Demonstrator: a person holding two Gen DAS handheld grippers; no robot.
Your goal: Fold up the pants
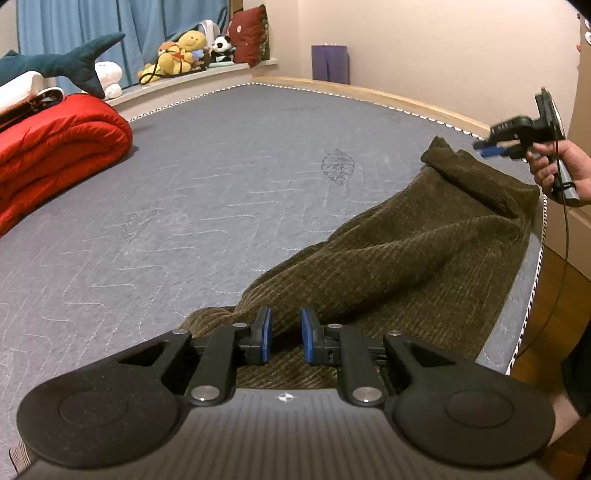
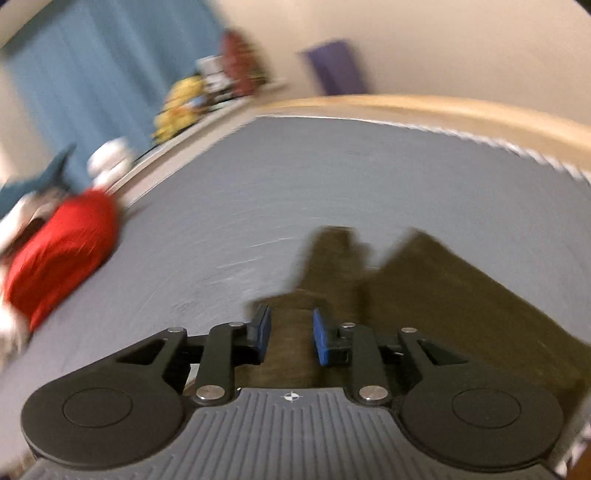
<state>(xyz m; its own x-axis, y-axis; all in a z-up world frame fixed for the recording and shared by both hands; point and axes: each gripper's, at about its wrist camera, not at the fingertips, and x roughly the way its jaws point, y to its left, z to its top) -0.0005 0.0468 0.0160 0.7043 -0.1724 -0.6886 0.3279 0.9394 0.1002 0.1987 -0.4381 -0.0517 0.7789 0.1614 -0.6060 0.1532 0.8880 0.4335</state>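
Left gripper (image 1: 286, 334) at bottom centre, jaws slightly apart w/ nothing pinched, hovering over near end of brown corduroy pants (image 1: 388, 266). Pants run diagonally to the right edge of the grey bed (image 1: 221, 166). Right gripper (image 2: 290, 338), blurred, also parted & empty above the pants. Red quilt (image 1: 55, 147) at left.

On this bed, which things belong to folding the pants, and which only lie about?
For the job:
- brown pants
- left gripper
- right gripper
- grey mattress, the work surface

Just lying about:
- red quilt
- shark plush
- yellow plush toy
- panda toy
- red cushion
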